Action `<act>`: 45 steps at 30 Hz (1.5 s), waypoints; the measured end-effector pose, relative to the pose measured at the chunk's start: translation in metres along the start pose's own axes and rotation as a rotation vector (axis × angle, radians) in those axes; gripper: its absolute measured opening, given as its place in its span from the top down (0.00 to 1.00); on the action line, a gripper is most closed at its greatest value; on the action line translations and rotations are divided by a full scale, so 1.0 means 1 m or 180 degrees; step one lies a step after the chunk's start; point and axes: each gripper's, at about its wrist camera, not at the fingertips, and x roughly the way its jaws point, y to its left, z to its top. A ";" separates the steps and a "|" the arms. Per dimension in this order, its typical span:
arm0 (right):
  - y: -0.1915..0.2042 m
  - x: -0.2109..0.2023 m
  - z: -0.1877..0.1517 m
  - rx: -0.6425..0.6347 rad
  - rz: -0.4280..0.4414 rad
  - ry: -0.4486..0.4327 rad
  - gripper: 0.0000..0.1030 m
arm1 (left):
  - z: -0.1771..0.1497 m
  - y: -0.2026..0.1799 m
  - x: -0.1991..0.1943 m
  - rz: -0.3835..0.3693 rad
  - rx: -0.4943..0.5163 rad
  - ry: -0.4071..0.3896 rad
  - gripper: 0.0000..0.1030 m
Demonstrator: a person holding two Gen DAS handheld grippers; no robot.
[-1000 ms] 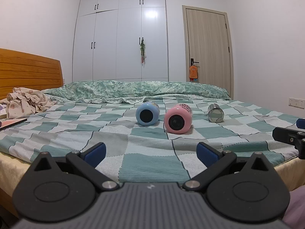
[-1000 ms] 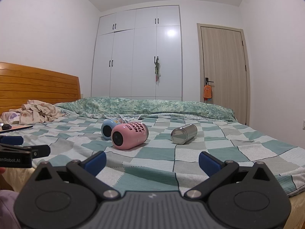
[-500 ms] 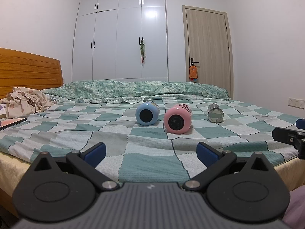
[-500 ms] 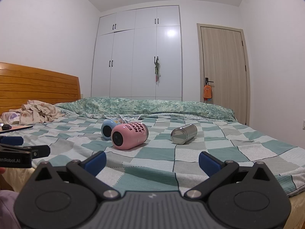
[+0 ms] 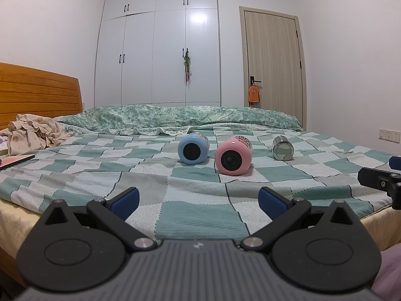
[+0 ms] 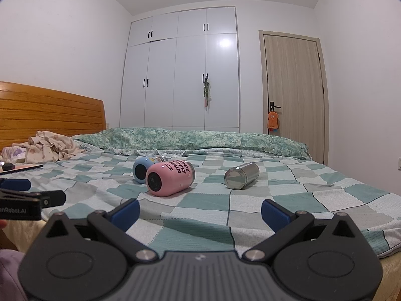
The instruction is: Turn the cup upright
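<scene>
Three cups lie on their sides on the checked bed cover: a blue cup (image 5: 193, 151), a pink cup (image 5: 233, 159) with black lettering and a steel cup (image 5: 282, 148). In the right wrist view the blue cup (image 6: 140, 171) lies partly behind the pink cup (image 6: 170, 179), with the steel cup (image 6: 242, 175) to the right. My left gripper (image 5: 199, 200) is open and empty near the bed's front edge, well short of the cups. My right gripper (image 6: 200, 212) is open and empty, also short of them.
The checked cover (image 5: 195, 215) spans the bed. A rolled green quilt (image 5: 175, 118) lies along the far side. Crumpled clothes (image 5: 32, 135) and a flat book (image 5: 15, 161) lie at the left by the wooden headboard (image 5: 37, 92). A wardrobe and a door stand behind.
</scene>
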 end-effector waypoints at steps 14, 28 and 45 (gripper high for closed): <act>0.000 -0.001 0.001 0.0003 -0.0005 0.0012 0.00 | 0.000 0.000 0.000 0.0000 -0.0001 -0.0001 0.00; -0.002 0.016 0.013 -0.0052 0.0080 0.0124 0.00 | 0.017 -0.001 0.010 -0.0093 -0.0075 0.0111 0.00; 0.010 0.106 0.054 -0.0096 0.0318 0.0249 0.00 | 0.073 0.014 0.095 -0.0074 -0.0010 0.0337 0.00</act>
